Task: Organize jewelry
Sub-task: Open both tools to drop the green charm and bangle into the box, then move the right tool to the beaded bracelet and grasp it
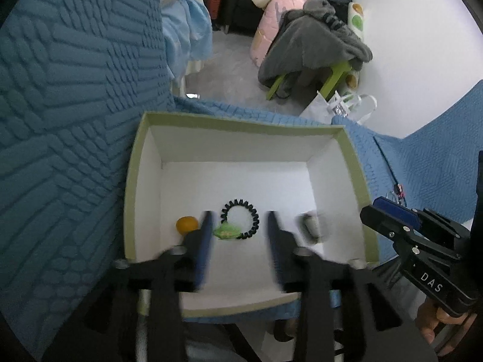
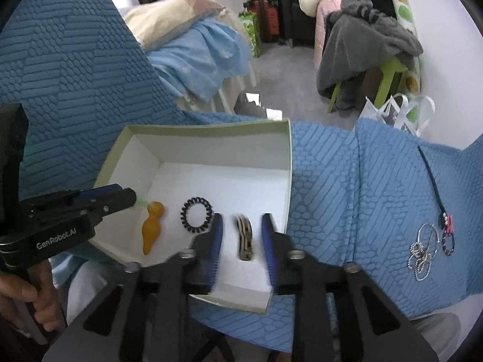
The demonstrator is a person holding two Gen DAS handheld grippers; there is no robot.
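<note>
A shallow box (image 1: 241,119) with a green rim and a white inside lies on the blue quilted cover. It holds an orange carrot-shaped piece (image 2: 152,229) with a green top (image 1: 226,231), a black spiral ring (image 1: 241,218) and a striped clip (image 2: 244,238). My left gripper (image 1: 240,215) hangs open over the spiral ring, with the green top just inside its left finger. My right gripper (image 2: 242,218) is open too. The striped clip lies on the box floor between its fingers, and neither pad touches it. In the left wrist view the clip is a grey blur (image 1: 312,226).
To the right of the box (image 2: 205,129), silver chain rings (image 2: 422,250), a pink and dark beaded piece (image 2: 448,235) and a black cord (image 2: 431,178) lie on the blue cover. Beyond the cover are the floor, a green stool under grey clothes (image 1: 317,45) and white bags (image 1: 341,105).
</note>
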